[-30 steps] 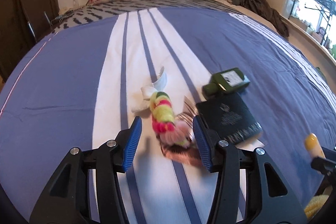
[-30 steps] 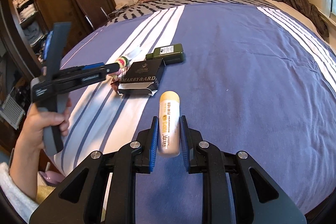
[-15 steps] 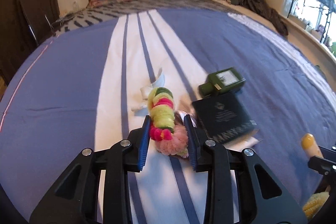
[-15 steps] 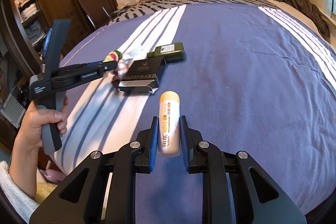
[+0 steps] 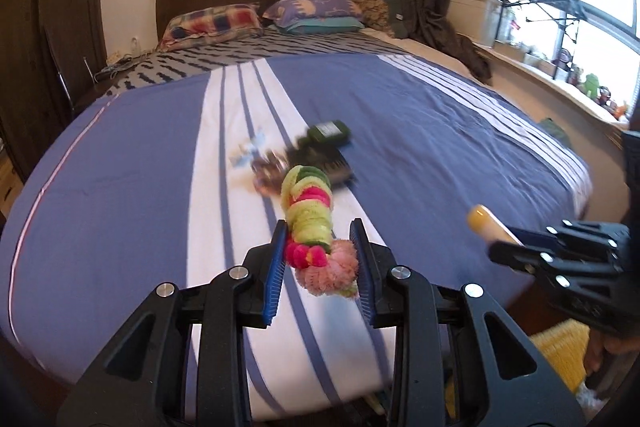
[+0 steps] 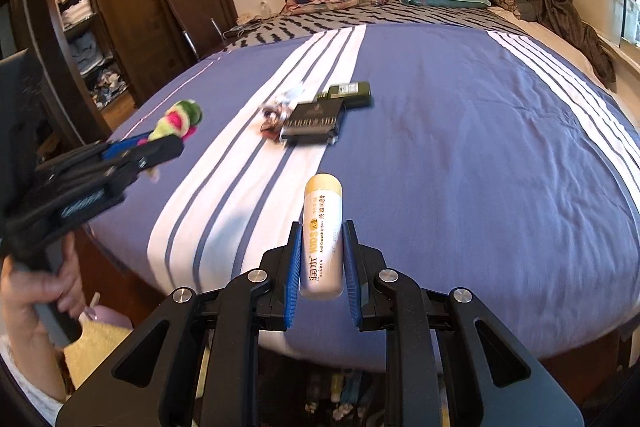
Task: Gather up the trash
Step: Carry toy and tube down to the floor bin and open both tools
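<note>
Both loads up off the bed (image 5: 420, 131) — left gripper (image 5: 320, 251) clamped on the fuzzy toy (image 5: 310, 223), right gripper (image 6: 320, 259) on the cream tube (image 6: 322, 239) — best carried level, squeeze firm, clear of the bed edge.

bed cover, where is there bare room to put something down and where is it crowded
Bare: the blue bed cover right of the green bottle out to the white side stripes, and the near stripes below the black box. Crowded: bottle, box and wrappers bunched mid-bed.
</note>
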Demonstrator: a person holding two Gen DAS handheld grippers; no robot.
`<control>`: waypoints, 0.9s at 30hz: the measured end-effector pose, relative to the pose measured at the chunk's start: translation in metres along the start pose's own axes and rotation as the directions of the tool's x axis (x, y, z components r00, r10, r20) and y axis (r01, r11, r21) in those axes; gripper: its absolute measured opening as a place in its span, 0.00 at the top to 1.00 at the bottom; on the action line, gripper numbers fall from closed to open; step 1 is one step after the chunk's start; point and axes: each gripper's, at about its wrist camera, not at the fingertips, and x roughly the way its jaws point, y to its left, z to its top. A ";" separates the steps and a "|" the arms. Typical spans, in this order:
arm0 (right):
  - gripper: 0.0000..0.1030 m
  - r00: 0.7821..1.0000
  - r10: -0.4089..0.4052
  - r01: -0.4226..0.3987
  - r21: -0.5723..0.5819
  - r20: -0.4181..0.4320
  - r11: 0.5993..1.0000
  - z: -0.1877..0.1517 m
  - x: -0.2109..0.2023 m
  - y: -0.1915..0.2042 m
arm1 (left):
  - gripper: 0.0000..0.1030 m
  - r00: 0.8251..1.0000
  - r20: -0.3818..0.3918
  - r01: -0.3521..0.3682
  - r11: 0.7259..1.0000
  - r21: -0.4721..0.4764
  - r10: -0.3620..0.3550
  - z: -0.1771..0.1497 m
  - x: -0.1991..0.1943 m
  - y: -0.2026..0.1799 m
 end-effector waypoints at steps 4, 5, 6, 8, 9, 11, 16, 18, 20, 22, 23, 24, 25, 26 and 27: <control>0.80 0.999 -0.017 0.016 -0.003 -0.030 1.000 -0.029 -0.007 0.005 | 0.71 0.998 -0.038 0.041 0.999 0.003 -0.041 -0.045 -0.021 -0.017; 0.80 0.999 -0.018 0.018 0.000 -0.045 1.000 -0.038 -0.007 0.004 | 0.71 0.998 -0.048 0.049 0.999 0.002 -0.049 -0.053 -0.022 -0.020; 0.80 0.998 -0.017 0.017 0.004 -0.055 1.000 -0.044 -0.007 0.005 | 0.71 0.996 -0.063 0.058 0.998 0.002 -0.058 -0.063 -0.024 -0.023; 0.80 0.996 -0.016 0.018 0.015 -0.082 1.000 -0.061 -0.006 0.003 | 0.71 0.992 -0.100 0.077 0.997 0.000 -0.077 -0.087 -0.023 -0.031; 0.80 0.995 -0.017 0.019 0.023 -0.097 1.000 -0.071 -0.004 0.002 | 0.71 0.990 -0.114 0.085 0.996 -0.002 -0.084 -0.096 -0.022 -0.033; 0.80 0.993 -0.001 0.006 0.037 -0.117 0.999 -0.086 -0.001 -0.001 | 0.71 0.980 -0.163 0.113 0.994 -0.007 -0.112 -0.122 -0.016 -0.040; 0.80 0.982 0.011 0.003 0.075 -0.190 0.997 -0.126 0.020 -0.007 | 0.71 0.954 -0.265 0.133 0.990 -0.041 -0.139 -0.175 0.004 -0.046; 0.80 0.974 0.028 -0.007 0.094 -0.223 0.996 -0.140 0.029 -0.008 | 0.71 0.938 -0.312 0.144 0.988 -0.056 -0.155 -0.195 0.020 -0.048; 0.80 0.965 0.041 -0.014 0.103 -0.260 0.995 -0.156 0.043 -0.009 | 0.71 0.922 -0.351 0.149 0.986 -0.070 -0.164 -0.213 0.034 -0.049; 0.80 0.955 0.038 -0.006 0.109 -0.294 0.994 -0.172 0.056 -0.009 | 0.71 0.895 -0.412 0.149 0.985 -0.089 -0.172 -0.234 0.054 -0.049; 0.80 0.950 0.034 0.002 0.113 -0.311 0.994 -0.179 0.061 -0.011 | 0.71 0.886 -0.430 0.147 0.985 -0.093 -0.173 -0.242 0.060 -0.049; 0.80 0.942 0.032 0.011 0.125 -0.335 0.992 -0.188 0.070 -0.013 | 0.71 0.875 -0.453 0.146 0.984 -0.098 -0.174 -0.251 0.068 -0.048; 0.80 0.937 0.031 0.016 0.133 -0.347 0.991 -0.192 0.075 -0.015 | 0.71 0.864 -0.471 0.145 0.984 -0.100 -0.175 -0.257 0.075 -0.048; 0.80 0.933 0.025 0.027 0.137 -0.360 0.990 -0.197 0.081 -0.016 | 0.71 0.853 -0.491 0.146 0.984 -0.103 -0.177 -0.265 0.082 -0.048; 0.80 0.929 0.012 0.041 0.137 -0.370 0.990 -0.201 0.086 -0.018 | 0.71 0.845 -0.502 0.147 0.983 -0.109 -0.182 -0.271 0.087 -0.048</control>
